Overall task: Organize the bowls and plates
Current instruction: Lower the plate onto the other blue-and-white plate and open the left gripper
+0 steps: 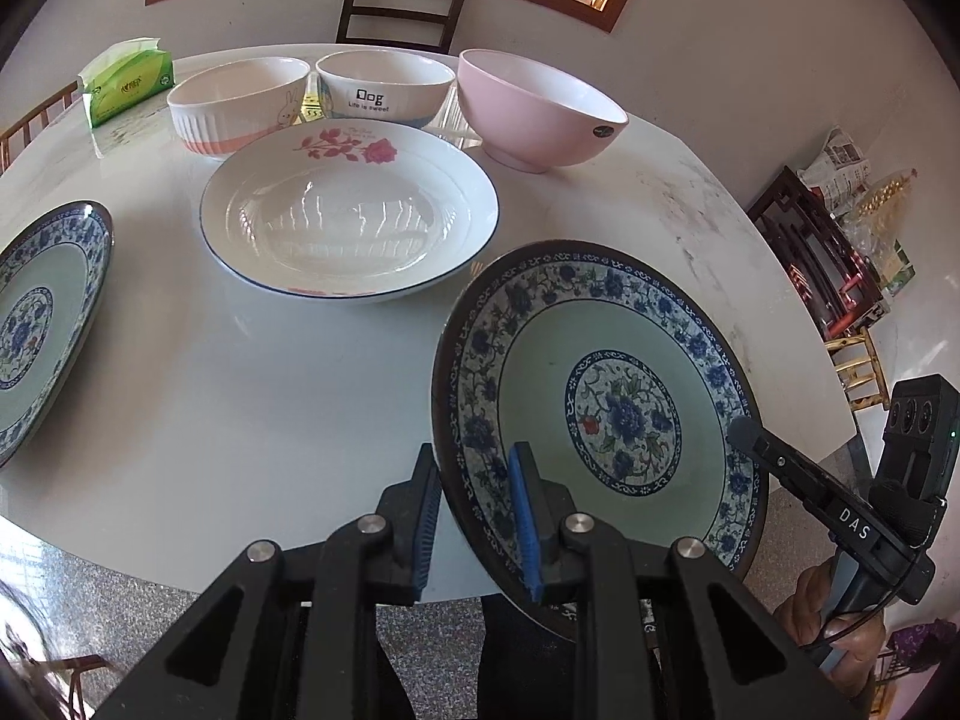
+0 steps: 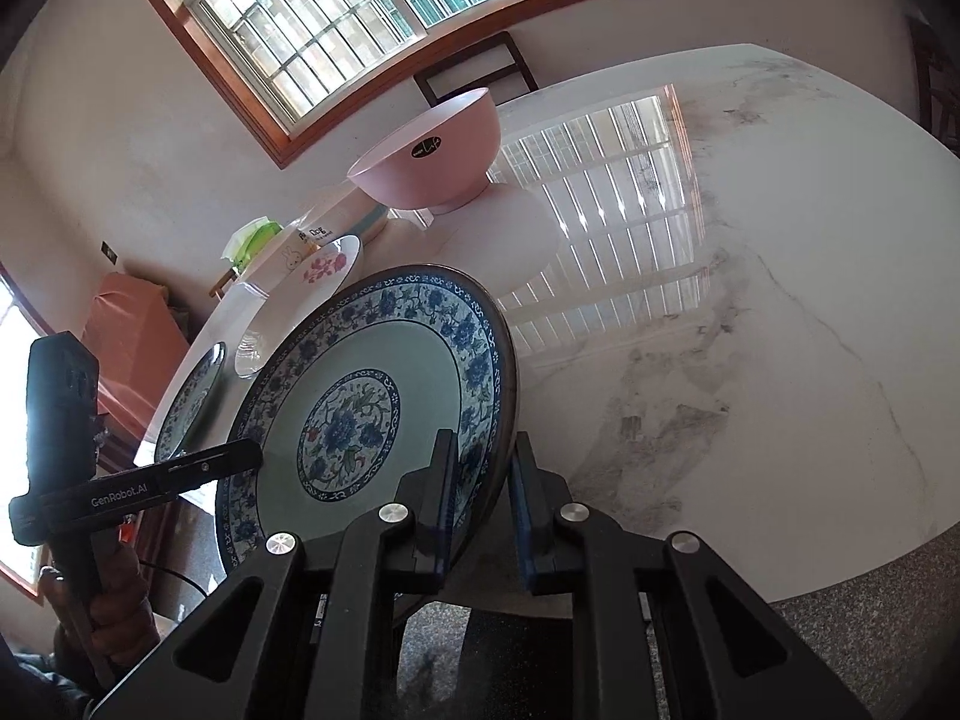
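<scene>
A blue floral plate [image 1: 600, 408] [image 2: 372, 396] is held tilted over the near edge of the white marble table [image 1: 270, 420] [image 2: 780, 240]. My left gripper [image 1: 477, 525] is shut on its left rim, and my right gripper [image 2: 483, 501] is shut on the opposite rim. A second blue floral plate [image 1: 42, 324] [image 2: 192, 402] lies at the left. A white rose plate [image 1: 348, 222] [image 2: 324, 276] sits mid-table. Behind it stand a rabbit bowl [image 1: 234, 105], a "Dog" bowl [image 1: 384, 90] and a pink bowl [image 1: 534, 108] [image 2: 432, 156].
A green tissue pack [image 1: 126, 81] [image 2: 255, 240] lies at the far left of the table. A dark chair [image 1: 399, 12] stands behind the table under the window. Shelving with clutter [image 1: 840, 240] is off to the right. A person's hand [image 1: 840, 618] grips the right tool's handle.
</scene>
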A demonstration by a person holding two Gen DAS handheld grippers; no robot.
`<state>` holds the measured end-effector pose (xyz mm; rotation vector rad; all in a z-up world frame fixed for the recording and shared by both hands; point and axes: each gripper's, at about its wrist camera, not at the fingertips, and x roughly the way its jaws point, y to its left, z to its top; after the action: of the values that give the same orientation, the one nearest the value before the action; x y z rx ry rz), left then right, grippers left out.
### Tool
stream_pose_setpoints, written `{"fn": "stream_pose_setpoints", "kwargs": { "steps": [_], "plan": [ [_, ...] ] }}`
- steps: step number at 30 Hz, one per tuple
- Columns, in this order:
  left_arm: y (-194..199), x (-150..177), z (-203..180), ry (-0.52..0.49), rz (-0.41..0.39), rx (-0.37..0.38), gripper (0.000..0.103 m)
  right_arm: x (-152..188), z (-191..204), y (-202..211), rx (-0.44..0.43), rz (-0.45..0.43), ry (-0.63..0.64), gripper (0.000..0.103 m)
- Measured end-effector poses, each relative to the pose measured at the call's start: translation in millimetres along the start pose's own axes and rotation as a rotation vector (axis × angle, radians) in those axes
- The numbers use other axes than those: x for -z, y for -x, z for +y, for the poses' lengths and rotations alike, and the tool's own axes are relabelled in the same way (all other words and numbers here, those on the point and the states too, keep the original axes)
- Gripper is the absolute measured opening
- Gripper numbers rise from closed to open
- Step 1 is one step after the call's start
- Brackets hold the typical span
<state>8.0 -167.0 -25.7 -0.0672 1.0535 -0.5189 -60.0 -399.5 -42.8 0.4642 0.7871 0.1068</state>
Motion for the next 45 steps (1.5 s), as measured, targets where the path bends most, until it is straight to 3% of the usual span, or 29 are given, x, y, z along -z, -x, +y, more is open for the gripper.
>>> {"fn": "stream_pose_setpoints", "kwargs": {
  "steps": [15, 26, 36, 45],
  "plan": [
    [64, 15, 98, 0.194, -0.129, -0.068, 0.023, -9, 108, -39, -0.106, 0.042, 0.177, 0.017],
    [111, 13, 193, 0.343, -0.228, -0.182, 0.023, -24, 204, -111, -0.209, 0.084, 0.332, 0.017],
    [117, 2, 278, 0.462, -0.251, -0.242, 0.023, -30, 271, -184, -0.237, 0.133, 0.438, 0.017],
    [118, -3, 315, 0.5, -0.262, -0.261, 0.023, -30, 296, -213, -0.239, 0.151, 0.469, 0.018]
  ]
}}
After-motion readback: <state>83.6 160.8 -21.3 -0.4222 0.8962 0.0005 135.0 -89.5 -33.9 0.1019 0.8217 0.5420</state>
